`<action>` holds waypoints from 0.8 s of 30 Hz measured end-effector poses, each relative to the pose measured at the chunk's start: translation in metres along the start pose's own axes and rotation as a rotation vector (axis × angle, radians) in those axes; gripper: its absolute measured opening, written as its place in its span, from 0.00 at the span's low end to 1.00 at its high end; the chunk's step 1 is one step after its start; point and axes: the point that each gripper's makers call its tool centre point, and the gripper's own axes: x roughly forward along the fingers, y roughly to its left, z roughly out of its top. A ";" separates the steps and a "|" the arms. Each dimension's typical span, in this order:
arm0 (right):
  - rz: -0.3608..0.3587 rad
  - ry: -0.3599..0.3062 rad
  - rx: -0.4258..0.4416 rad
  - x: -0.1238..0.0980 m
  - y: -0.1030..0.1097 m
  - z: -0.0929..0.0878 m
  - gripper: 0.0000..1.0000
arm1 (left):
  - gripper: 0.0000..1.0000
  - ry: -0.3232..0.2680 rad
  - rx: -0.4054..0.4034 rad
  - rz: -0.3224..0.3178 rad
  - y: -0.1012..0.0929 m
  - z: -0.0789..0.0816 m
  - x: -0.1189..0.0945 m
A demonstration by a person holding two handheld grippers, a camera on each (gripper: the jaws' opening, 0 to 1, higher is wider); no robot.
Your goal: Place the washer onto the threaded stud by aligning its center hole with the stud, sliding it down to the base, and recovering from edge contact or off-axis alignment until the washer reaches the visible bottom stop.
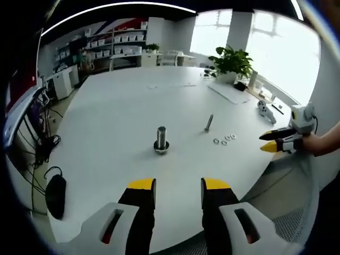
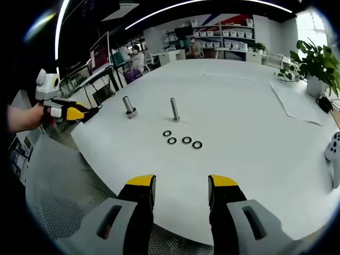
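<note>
On the round white table [image 1: 117, 106] a thick stud on a wide base [image 1: 161, 139] stands upright. To its right are a thin threaded stud [image 1: 209, 122] and several small washers [image 1: 224, 140]. My left gripper [image 1: 178, 190] hovers open over the near table edge, with nothing between its yellow-tipped fingers. In the right gripper view the washers [image 2: 182, 139] lie in a loose row in front of the thin stud [image 2: 174, 109], with the thick stud [image 2: 128, 105] to the left. My right gripper [image 2: 181, 187] is open and empty, short of the washers.
A potted plant [image 1: 231, 62] and a sheet of paper [image 1: 228, 93] sit at the table's far side. A white controller [image 2: 333, 151] lies near the right edge. A mesh chair [image 2: 58, 202] stands below the table edge. Shelves line the back wall.
</note>
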 end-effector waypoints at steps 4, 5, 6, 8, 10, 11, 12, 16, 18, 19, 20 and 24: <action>-0.002 0.002 -0.001 -0.001 0.000 0.000 0.42 | 0.31 -0.014 -0.010 0.006 0.001 -0.003 -0.002; -0.002 0.001 0.002 -0.001 0.000 0.000 0.42 | 0.31 -0.019 -0.012 0.007 0.001 -0.003 -0.002; -0.002 0.000 0.002 0.000 0.000 0.000 0.42 | 0.31 -0.024 -0.016 0.007 0.001 -0.004 -0.002; -0.003 0.000 0.002 -0.001 0.000 0.000 0.42 | 0.31 -0.029 -0.015 0.005 -0.001 -0.004 -0.001; -0.002 -0.002 0.002 -0.001 0.000 0.000 0.42 | 0.31 -0.032 -0.014 0.004 -0.002 -0.004 -0.001; -0.002 -0.003 0.003 -0.001 0.000 0.000 0.42 | 0.31 -0.037 -0.020 0.002 -0.002 -0.005 0.000; -0.003 -0.002 0.003 0.000 0.000 0.000 0.42 | 0.31 -0.038 -0.025 0.001 -0.002 -0.005 0.001; -0.005 0.006 0.001 0.000 0.000 -0.001 0.42 | 0.31 -0.046 -0.034 0.009 -0.003 -0.006 0.003; -0.005 0.009 0.000 0.000 0.000 -0.002 0.42 | 0.30 -0.049 -0.022 0.010 -0.006 -0.006 0.004; -0.005 0.009 -0.001 0.000 0.000 -0.002 0.42 | 0.30 -0.048 -0.022 0.007 -0.007 -0.007 0.005; -0.005 0.010 -0.001 0.000 0.000 -0.002 0.42 | 0.30 -0.046 -0.026 0.004 -0.008 -0.008 0.006; -0.005 0.014 -0.001 0.000 -0.001 -0.002 0.42 | 0.29 -0.037 -0.041 0.009 -0.008 -0.014 0.009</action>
